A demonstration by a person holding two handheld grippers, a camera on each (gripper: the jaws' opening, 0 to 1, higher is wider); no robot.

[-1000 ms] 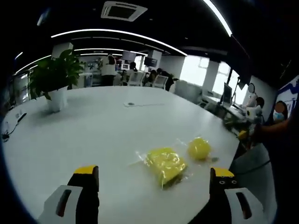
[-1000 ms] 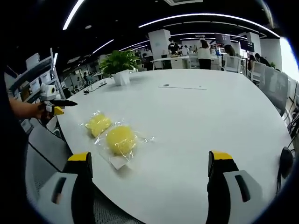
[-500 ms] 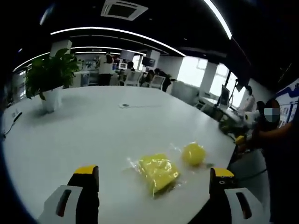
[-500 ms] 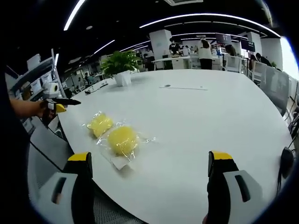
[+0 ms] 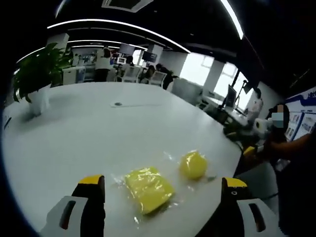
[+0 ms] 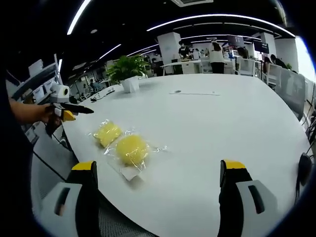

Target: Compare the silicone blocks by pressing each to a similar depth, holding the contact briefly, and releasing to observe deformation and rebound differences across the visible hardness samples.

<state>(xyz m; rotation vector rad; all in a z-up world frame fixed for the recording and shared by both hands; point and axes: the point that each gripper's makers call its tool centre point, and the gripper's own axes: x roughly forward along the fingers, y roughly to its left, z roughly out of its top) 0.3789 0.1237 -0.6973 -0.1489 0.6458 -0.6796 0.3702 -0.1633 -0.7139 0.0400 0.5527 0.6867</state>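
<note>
Two yellow silicone blocks lie in clear plastic bags near the edge of the white table (image 5: 89, 133). In the left gripper view the squarish block (image 5: 147, 188) sits just beyond my open left gripper (image 5: 163, 180), and the round block (image 5: 192, 165) lies to its right. In the right gripper view the round block (image 6: 131, 149) is the nearer one and the squarish block (image 6: 107, 133) lies behind it to the left, both ahead of my open right gripper (image 6: 158, 165). The left gripper (image 6: 81, 109) hovers past the table edge, pointing toward the blocks. Nothing is held.
A potted plant (image 5: 34, 79) (image 6: 127, 69) stands far back on the table (image 6: 222, 113). A grey mesh chair (image 6: 47, 153) sits by the table edge below the blocks. People and desks fill the room behind. A person's arm (image 5: 291, 148) holds the right gripper at the right.
The left gripper has drifted closer to the table edge and the blocks, so they sit lower and more centred between its jaws. The right gripper has barely moved.
</note>
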